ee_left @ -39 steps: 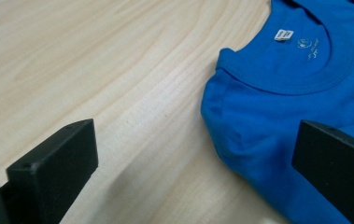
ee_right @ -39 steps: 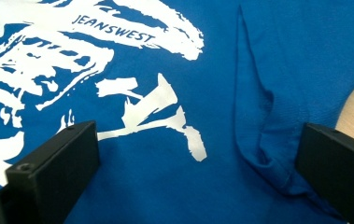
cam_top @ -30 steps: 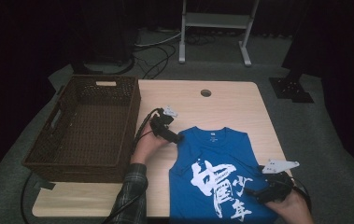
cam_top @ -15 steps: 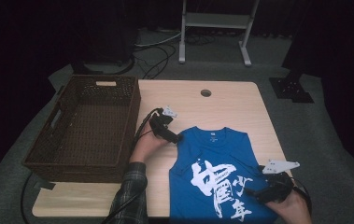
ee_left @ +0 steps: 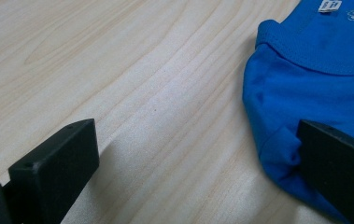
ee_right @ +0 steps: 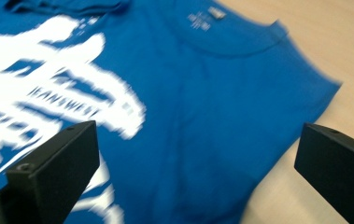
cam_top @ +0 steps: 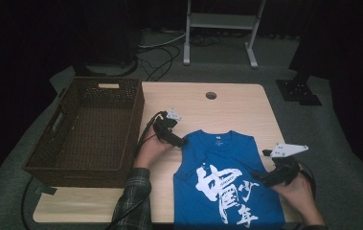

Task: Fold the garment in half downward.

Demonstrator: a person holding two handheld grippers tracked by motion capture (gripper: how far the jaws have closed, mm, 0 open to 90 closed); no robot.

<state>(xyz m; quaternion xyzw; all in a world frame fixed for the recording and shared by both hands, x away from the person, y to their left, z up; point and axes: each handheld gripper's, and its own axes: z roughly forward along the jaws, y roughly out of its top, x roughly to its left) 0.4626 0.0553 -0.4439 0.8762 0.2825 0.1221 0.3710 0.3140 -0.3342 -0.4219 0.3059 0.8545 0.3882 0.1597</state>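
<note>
A blue shirt [cam_top: 227, 177] with white print lies flat on the wooden table [cam_top: 227, 108], its hem over the near edge. My left gripper [cam_top: 181, 142] stands open at the shirt's left shoulder; in the left gripper view the folded blue shoulder [ee_left: 305, 88] lies against the right jaw, with bare wood between the jaws. My right gripper [cam_top: 258, 177] is open over the shirt's right side. The right gripper view shows the shirt [ee_right: 202, 107] spread between the wide jaws, collar label at the top.
A dark wicker basket [cam_top: 90, 129] stands on the table's left part, close to my left hand. A round cable hole [cam_top: 211, 95] is near the far edge. A metal stand [cam_top: 220, 28] and cables lie on the floor behind.
The right gripper has shifted slightly left onto the shirt's right side. The left gripper and the shirt hold their places.
</note>
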